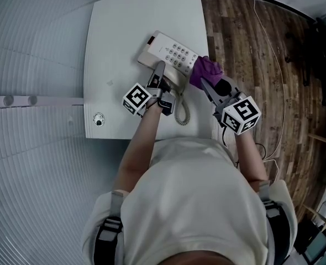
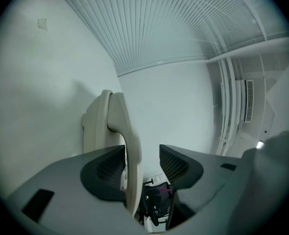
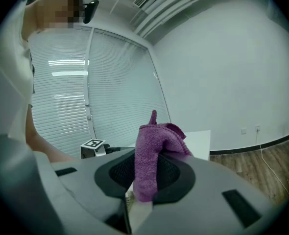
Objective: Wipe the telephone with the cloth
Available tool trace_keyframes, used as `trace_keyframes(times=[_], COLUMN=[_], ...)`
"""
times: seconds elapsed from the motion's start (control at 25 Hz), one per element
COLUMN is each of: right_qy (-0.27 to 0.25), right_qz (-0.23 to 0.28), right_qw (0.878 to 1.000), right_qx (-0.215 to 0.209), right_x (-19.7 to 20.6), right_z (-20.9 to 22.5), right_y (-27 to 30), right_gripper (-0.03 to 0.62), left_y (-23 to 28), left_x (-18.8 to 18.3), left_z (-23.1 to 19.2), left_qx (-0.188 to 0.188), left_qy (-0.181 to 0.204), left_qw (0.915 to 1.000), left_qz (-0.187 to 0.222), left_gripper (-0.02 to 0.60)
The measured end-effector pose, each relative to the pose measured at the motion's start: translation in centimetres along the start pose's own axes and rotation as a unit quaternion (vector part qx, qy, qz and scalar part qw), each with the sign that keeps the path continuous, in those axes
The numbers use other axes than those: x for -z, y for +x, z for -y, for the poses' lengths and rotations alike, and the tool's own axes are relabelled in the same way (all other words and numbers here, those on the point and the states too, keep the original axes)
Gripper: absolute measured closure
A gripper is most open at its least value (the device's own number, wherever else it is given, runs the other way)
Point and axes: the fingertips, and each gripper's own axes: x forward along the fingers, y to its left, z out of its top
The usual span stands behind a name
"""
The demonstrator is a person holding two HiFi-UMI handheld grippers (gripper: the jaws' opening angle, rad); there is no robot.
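The cream push-button telephone (image 1: 171,51) lies askew on the far right part of the white rectangular table (image 1: 113,48), close to the table's right edge, its keypad facing up; its cream handset (image 2: 116,126) is off the base and stands between the jaws of the left gripper (image 2: 143,155), just near of the telephone; a cream coiled cord (image 1: 180,108) loops over the table on the near side, beside that gripper.

In the left gripper view the jaws stand apart; the handset leans against the left pad, and a clear gap shows between it and the right pad, so the pads do not pinch it; the handset reaches well past the jaw tips.

The purple terry cloth (image 1: 203,72) sits at the telephone's right near corner, over the table's right edge; whether it touches the telephone cannot be told. The right gripper (image 3: 145,170) is clamped on the cloth, both pads pressing on a fold, and the rest bunches up above and beyond the jaws.

Each gripper carries a cube with square markers, the left cube (image 1: 136,98) over the table, the right cube (image 1: 241,115) past the table's near right corner; the person's bare forearms run back from both.

A small round black-and-white fitting (image 1: 99,119) sits near the table's near left corner; dark wooden plank floor (image 1: 246,48) lies to the right, with a thin pale cable (image 1: 282,76) trailing across it.
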Motion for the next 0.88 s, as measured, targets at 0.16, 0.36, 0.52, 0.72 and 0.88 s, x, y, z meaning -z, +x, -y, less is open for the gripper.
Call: trace_keyframes(times=[0.16,0.36,0.52,0.72,0.88], right_qy=[0.000,-0.002,-0.008,-0.015,-0.021], right_qz=[0.003,0.005,0.007,0.005,-0.003], right_qw=[1.000,1.000,1.000,1.000,0.999], right_qx=[-0.003,-0.004,0.000,0.009,0.025], right_x=[-0.1,0.1,0.0,0.4,0.8], right_z=[-0.3,-0.9,-1.4,-2.7,-3.9], right_y=[-0.2,-0.4,-0.8,-1.1,-1.3], right_gripper=[0.511,0.511,0.511,0.511,0.511], left_y=[-0.3,-1.3,-2.6,-5.4,-7.7], left_x=[0.4,0.5,0.8,0.8,0.9], left_z=[0.1,0.6,0.9,1.2,1.9], left_qx=[-0.012,-0.014,-0.024,-0.050,-0.079], left_qy=[0.010,0.024,0.050,0.094,0.156], left_qw=[0.9999,0.9996,0.9984,0.9942,0.9843], left_qz=[-0.007,-0.010,-0.013,-0.011,-0.029], left_gripper=[0.356,0.353,0.354,0.444,0.526])
